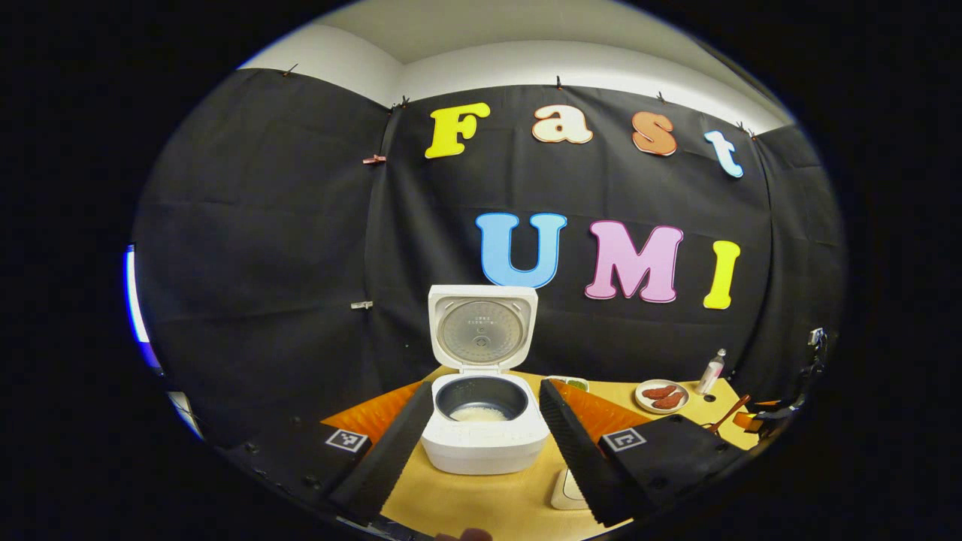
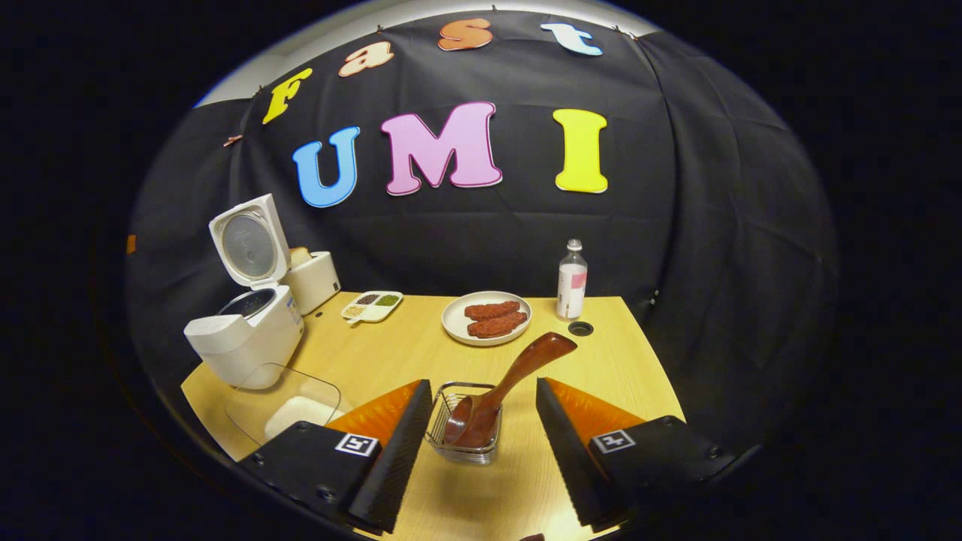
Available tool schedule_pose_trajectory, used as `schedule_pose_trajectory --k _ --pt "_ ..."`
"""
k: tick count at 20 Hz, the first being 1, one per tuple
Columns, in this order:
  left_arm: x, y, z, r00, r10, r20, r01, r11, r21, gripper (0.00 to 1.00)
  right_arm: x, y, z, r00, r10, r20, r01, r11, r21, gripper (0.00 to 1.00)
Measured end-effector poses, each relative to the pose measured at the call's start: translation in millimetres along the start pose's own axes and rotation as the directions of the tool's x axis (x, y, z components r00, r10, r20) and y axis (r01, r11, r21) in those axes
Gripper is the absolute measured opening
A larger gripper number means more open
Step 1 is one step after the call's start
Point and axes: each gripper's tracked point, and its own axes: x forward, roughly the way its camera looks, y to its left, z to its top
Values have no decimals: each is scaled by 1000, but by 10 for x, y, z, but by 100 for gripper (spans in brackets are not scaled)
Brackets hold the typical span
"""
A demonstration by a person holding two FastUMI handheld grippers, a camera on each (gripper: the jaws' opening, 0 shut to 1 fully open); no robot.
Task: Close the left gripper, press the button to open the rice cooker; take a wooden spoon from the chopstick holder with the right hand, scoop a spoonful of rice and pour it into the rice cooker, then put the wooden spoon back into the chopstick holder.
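Observation:
The white rice cooker (image 1: 485,443) stands open with its lid (image 1: 482,330) upright, and white rice lies in its dark pot (image 1: 479,412). My left gripper (image 1: 485,387) is open, its fingers to either side of the cooker in front of it, holding nothing. In the right gripper view the wooden spoon (image 2: 518,372) rests in the wire chopstick holder (image 2: 464,443), leaning up to the right. My right gripper (image 2: 482,387) is open just short of the holder, fingers apart from the spoon. The cooker (image 2: 244,338) sits far left.
A clear container of rice (image 2: 293,409) lies in front of the cooker. A plate of sausages (image 2: 487,317), a bottle (image 2: 571,282), a divided dish (image 2: 372,306) and a white appliance (image 2: 312,279) stand along the back of the wooden table (image 2: 391,353).

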Motion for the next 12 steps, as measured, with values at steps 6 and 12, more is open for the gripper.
schedule_pose_trajectory --k 6,12 --pt "-38 -86 -122 998 57 -33 -57 998 11 97 456 -90 -312 997 35 -66 -34 999 27 79" --pt "-4 -131 -197 994 99 -49 -98 995 21 98 751 17 -397 993 85 -79 -80 994 68 79"
